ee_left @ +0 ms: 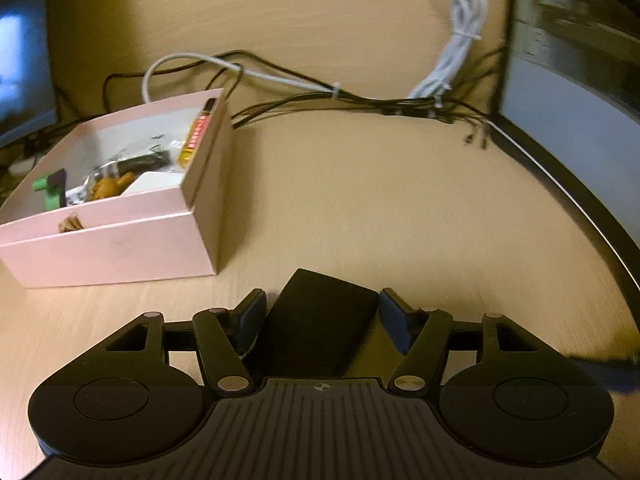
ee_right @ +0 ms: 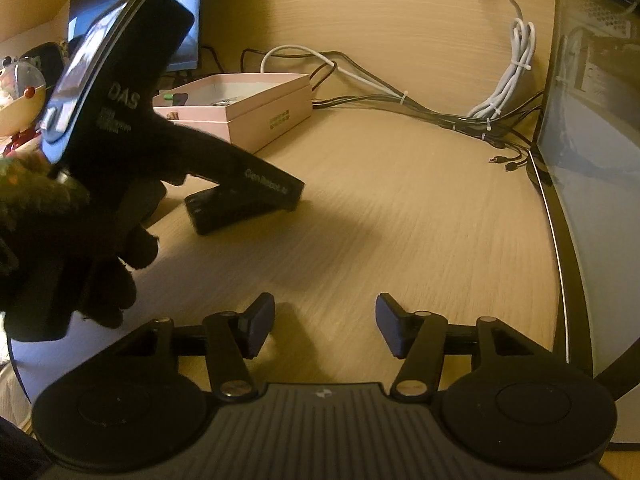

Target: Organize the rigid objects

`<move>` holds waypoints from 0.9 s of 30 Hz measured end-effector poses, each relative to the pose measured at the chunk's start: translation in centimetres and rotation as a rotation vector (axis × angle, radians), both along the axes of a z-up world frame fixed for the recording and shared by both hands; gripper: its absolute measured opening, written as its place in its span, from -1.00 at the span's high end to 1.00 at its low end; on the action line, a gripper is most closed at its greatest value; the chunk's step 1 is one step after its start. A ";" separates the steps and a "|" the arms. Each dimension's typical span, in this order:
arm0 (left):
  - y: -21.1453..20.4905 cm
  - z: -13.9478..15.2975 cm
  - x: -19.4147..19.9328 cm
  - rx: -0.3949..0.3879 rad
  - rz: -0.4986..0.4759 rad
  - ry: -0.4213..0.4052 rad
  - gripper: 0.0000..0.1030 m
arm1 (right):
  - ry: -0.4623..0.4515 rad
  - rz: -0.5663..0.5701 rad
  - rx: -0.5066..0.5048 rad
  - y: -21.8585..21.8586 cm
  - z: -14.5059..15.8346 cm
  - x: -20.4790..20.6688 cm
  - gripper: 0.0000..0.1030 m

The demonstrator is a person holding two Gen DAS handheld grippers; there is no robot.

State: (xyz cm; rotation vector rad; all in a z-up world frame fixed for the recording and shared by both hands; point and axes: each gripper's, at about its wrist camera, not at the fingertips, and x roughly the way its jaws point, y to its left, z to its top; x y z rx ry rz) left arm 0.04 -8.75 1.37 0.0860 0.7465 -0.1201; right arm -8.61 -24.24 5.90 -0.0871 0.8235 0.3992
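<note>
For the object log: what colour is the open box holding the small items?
Pale pink box, shown best in the left wrist view.

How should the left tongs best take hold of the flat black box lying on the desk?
Grip the flat black box across its two long side edges, coming down from above, where the left tongs straddle it. It lies flat but skewed between them, so probably turn the wrist to meet the edges squarely.

Matt pale wood-grain desk (ee_left: 360,200), smooth pink cardboard box (ee_left: 120,248), matt black plastic block (ee_left: 316,320).
</note>
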 end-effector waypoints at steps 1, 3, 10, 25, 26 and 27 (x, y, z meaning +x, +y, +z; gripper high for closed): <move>0.0 0.0 -0.4 0.001 -0.018 0.001 -0.31 | 0.001 0.001 0.002 -0.1 0.0 0.0 -0.09; 0.0 0.2 -1.1 0.004 -0.058 0.010 -0.29 | 0.003 -0.002 0.006 -0.3 0.0 0.0 -0.09; 0.6 2.6 -3.4 -0.047 -0.153 0.015 -0.23 | 0.007 -0.075 0.006 -0.9 -0.1 0.2 -0.09; 7.7 10.6 -7.8 -0.174 -0.150 -0.138 -0.09 | -0.038 -0.099 -0.050 2.2 0.6 0.8 -0.09; 8.2 11.0 -8.1 -0.180 -0.144 -0.145 -0.09 | -0.046 -0.095 -0.042 2.6 0.9 0.9 -0.09; 8.9 11.4 -8.4 -0.187 -0.137 -0.153 -0.09 | -0.056 -0.087 -0.029 3.1 1.4 1.0 -0.09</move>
